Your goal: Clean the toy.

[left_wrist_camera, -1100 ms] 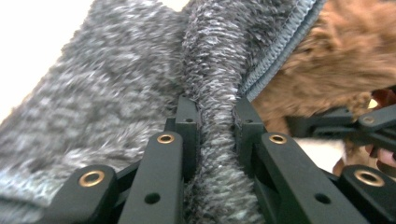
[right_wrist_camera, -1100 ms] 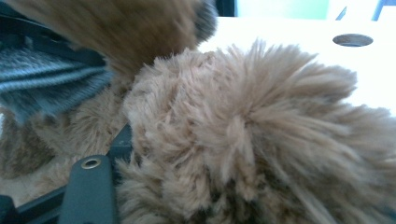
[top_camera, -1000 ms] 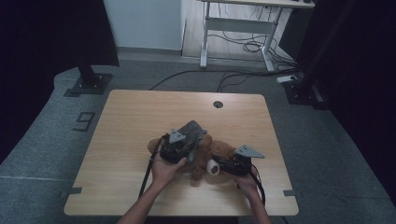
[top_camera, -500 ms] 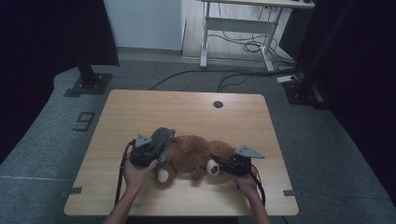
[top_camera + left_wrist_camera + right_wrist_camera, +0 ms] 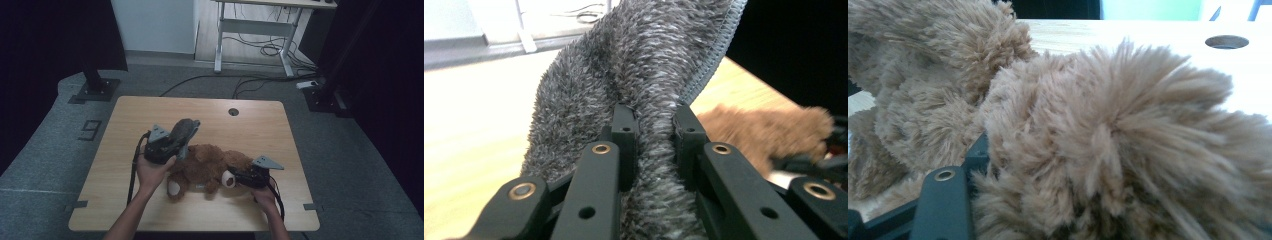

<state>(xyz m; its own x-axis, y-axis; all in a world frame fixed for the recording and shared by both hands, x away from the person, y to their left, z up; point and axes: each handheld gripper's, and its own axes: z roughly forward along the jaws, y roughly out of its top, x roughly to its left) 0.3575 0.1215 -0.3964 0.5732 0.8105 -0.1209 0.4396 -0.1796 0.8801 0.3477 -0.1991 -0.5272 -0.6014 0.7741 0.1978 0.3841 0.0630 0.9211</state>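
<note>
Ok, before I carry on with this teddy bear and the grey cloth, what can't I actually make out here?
- Right gripper: in its own view brown fur of the teddy bear hides one jaw, so open or shut is unclear.
- Bear's face: high view, too small and dim.
- Grey furry cloth: left gripper view, upper end cut off by the top edge.
- Left gripper: cloth hides where the jaws meet.

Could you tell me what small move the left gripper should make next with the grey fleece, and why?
Probably lift it a little higher. The left gripper is shut on the grey fleece, whose lower part seems to lie against the brown teddy bear, which the right gripper grips.
</note>
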